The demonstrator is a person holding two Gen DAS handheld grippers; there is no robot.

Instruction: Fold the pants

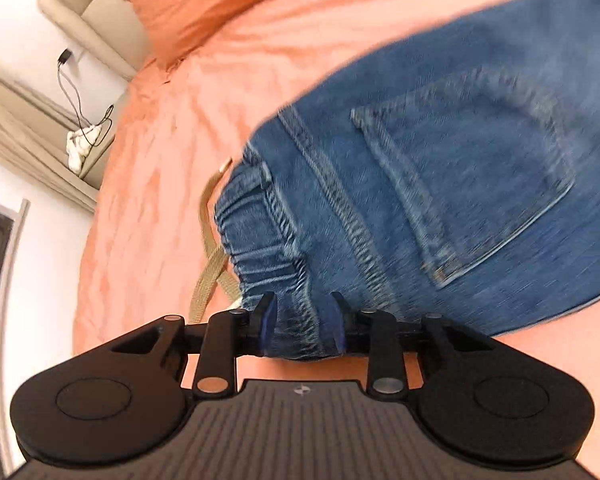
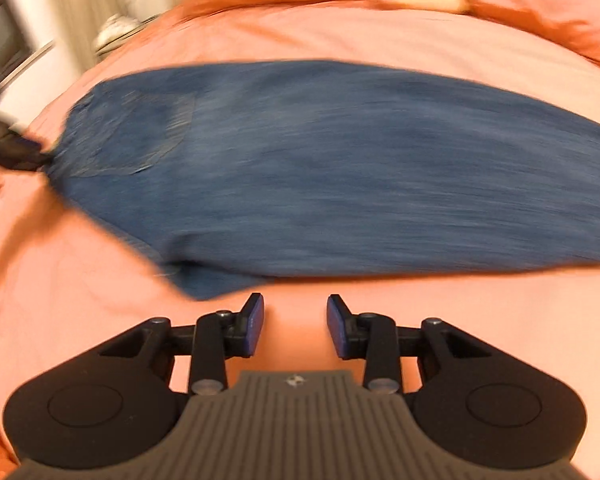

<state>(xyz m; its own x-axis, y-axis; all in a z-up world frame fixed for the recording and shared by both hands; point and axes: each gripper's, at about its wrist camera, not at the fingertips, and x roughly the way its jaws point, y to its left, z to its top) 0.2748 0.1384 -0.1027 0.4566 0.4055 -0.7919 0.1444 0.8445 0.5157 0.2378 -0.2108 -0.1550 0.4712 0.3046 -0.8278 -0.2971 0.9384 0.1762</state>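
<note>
Blue denim pants [image 1: 440,184] lie on an orange bedsheet [image 1: 172,152], back pocket up, with a tan drawstring [image 1: 210,280] hanging from the elastic waistband [image 1: 260,248]. My left gripper [image 1: 302,326] is shut on the waistband, denim bunched between its fingers. In the right wrist view the pants [image 2: 320,168] stretch across the bed, blurred, with the left gripper [image 2: 18,152] at their left end. My right gripper [image 2: 296,326] is open and empty, just short of the pants' near edge, over the bare sheet [image 2: 100,312].
An orange pillow [image 1: 204,4] lies at the head of the bed by a beige headboard [image 1: 96,12]. A bedside stand with white cloth and a black cable [image 1: 88,136] is beside the bed on the left. Another pillow [image 2: 540,4] shows at the far right.
</note>
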